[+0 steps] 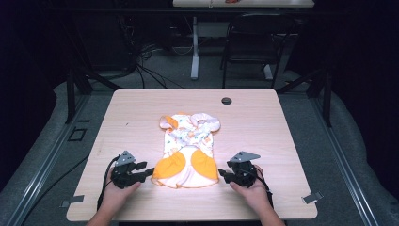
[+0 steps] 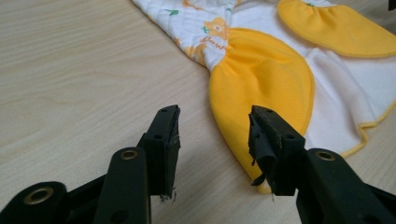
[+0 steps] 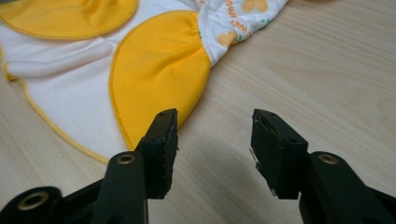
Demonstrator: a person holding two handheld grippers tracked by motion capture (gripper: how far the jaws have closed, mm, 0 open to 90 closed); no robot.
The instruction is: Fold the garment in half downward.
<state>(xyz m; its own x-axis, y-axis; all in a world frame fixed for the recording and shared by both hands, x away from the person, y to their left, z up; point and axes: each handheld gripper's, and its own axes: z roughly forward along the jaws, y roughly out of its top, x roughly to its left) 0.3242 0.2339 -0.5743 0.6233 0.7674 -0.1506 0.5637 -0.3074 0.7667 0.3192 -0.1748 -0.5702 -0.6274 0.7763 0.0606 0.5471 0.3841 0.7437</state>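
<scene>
Left gripper (image 1: pixel 149 171): jaws wide apart, nothing between the pads; low over the table (image 1: pixel 263 122), pointing at the garment's near left corner. In the left gripper view its own jaws (image 2: pixel 212 140) frame bare wood, and the right-hand one overlaps the edge of a yellow panel (image 2: pixel 261 79); contact with the cloth cannot be told there.

Right gripper (image 1: pixel 222 174): jaws equally wide, holding nothing; just beside the garment's near right corner. In the right gripper view its jaws (image 3: pixel 212 140) stand over bare table, the left-hand one at the rim of a yellow panel (image 3: pixel 159 65).

Garment (image 1: pixel 188 150): small, white with orange print, two yellow rounded panels at the end nearest the grippers; lies flat between both grippers and runs away from them toward the table's middle. White hem with yellow edging (image 2: pixel 369 126) sits beyond the left gripper's right-hand jaw.

Hands: one behind each gripper, left hand (image 1: pixel 117 190), right hand (image 1: pixel 251 188).

Table: pale wood; dark round hole (image 1: pixel 227 100) well beyond the garment.
</scene>
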